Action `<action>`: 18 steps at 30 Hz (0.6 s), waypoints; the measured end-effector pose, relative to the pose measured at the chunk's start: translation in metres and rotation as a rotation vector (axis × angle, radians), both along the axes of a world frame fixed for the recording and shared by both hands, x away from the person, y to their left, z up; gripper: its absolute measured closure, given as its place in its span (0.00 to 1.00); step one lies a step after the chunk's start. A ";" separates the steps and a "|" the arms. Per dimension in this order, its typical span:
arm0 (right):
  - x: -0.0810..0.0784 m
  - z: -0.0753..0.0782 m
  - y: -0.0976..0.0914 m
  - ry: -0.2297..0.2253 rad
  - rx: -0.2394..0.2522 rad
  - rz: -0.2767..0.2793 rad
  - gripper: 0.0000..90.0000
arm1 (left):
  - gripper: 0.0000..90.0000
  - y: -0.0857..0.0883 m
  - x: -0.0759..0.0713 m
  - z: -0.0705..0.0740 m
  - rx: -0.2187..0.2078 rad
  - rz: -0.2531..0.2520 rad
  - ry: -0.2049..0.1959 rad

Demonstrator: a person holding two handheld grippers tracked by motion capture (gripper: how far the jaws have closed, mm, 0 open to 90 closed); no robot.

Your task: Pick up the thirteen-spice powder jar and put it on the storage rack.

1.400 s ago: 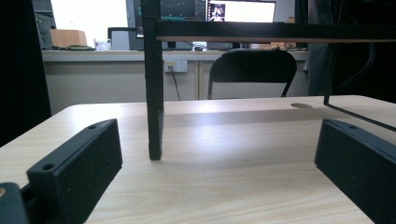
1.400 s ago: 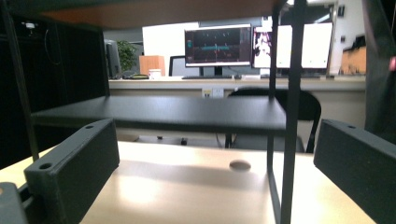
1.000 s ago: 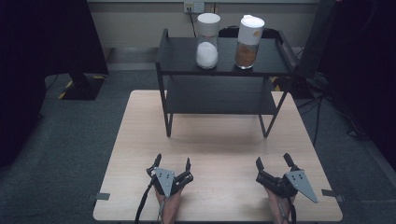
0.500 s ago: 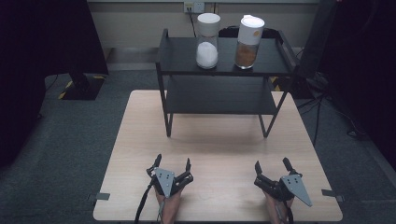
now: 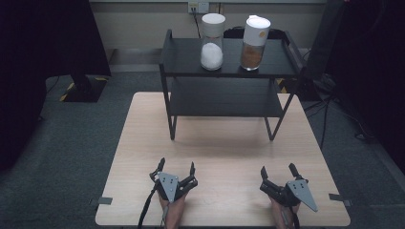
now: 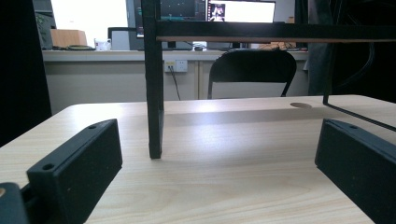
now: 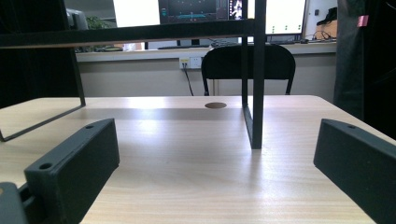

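At the near edge of the wooden table [image 5: 143,157], two hand-held grippers rested low, side by side and well apart from each other.

Left gripper [image 5: 177,171]: held at the near left of the table, jaws spread wide with nothing between them. In the left gripper view its two black jaws stood far apart over bare tabletop, pointing at the front left leg of the rack.

Right gripper [image 5: 278,171]: held at the near right, jaws likewise parted and empty, a grey three-cornered plate on top. In the right gripper view the jaws framed the rack's front right leg, with a round hole [image 7: 215,105] in the tabletop beyond.

Black two-tier rack [image 5: 224,98]: stood on the far half of the table, well apart from both grippers. Lower shelf bare.

Jar of white powder [image 5: 211,42]: upright on the top shelf, left of centre, white lid on.

Jar of brown powder [image 5: 254,42]: upright on the top shelf, near the first jar on its right, not touching it, white lid on.

Black chair [image 6: 252,72]: behind the table's far edge, before a wall with a socket.
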State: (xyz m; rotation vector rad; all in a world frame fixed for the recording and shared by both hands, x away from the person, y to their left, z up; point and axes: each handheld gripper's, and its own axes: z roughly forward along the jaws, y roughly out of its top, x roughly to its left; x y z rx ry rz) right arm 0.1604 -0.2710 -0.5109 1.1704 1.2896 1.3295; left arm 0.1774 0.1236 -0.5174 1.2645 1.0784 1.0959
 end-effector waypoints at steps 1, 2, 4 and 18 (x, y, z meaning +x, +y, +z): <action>0.000 0.000 0.000 0.001 -0.002 0.000 0.00 | 0.00 0.000 0.000 0.000 0.000 0.000 0.000; 0.000 -0.001 0.000 -0.004 -0.005 0.001 0.00 | 0.00 0.000 0.000 0.000 0.000 0.000 0.000; -0.001 -0.001 0.001 -0.007 -0.011 0.000 0.00 | 0.00 0.000 0.000 0.000 0.000 0.000 0.000; -0.005 -0.005 0.008 -0.030 -0.042 -0.025 0.00 | 0.00 -0.001 0.000 0.000 -0.001 0.003 0.000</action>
